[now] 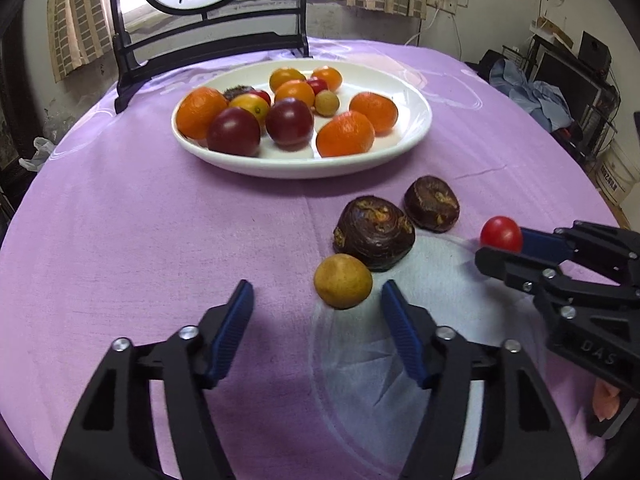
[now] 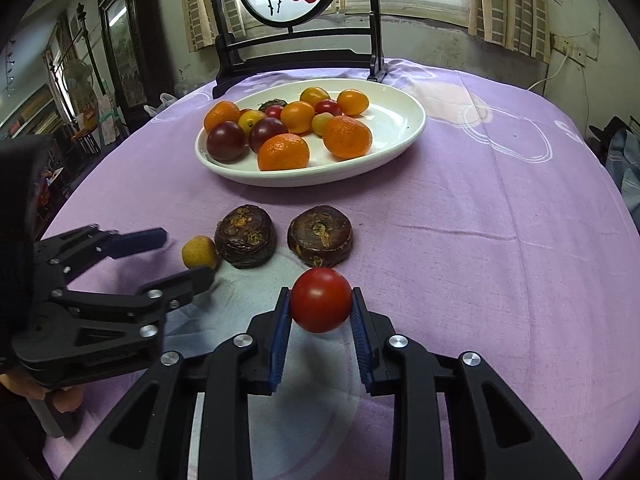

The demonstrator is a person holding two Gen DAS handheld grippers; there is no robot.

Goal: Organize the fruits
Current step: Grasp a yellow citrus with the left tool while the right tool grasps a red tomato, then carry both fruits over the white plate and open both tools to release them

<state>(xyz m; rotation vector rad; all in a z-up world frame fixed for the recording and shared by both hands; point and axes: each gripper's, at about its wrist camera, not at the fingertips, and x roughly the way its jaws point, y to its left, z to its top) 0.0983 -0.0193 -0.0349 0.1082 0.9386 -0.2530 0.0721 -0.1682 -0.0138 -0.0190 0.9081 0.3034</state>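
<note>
Toward the table's far edge a white plate (image 2: 404,148) holds mixed fruits, nearer lie two dark water chestnuts (image 2: 245,237) and a yellow longan (image 1: 343,281), the left gripper (image 1: 316,320) spread wide, the right gripper (image 2: 320,312) clamping a red cherry tomato (image 2: 321,299).

Left gripper (image 1: 316,312): jaws spread wide, nothing between the blue pads (image 1: 236,328), nothing gripped. In the right wrist view it enters from the left side, jaws likewise apart.

Right gripper (image 2: 320,312): jaws closed on a red tomato (image 2: 320,300), which sits between the two pads near their tips, one pad against each side. In the left wrist view it enters from the right side with the tomato at the jaw tips. Part of a hand (image 2: 60,400) shows behind the left gripper body.
</note>
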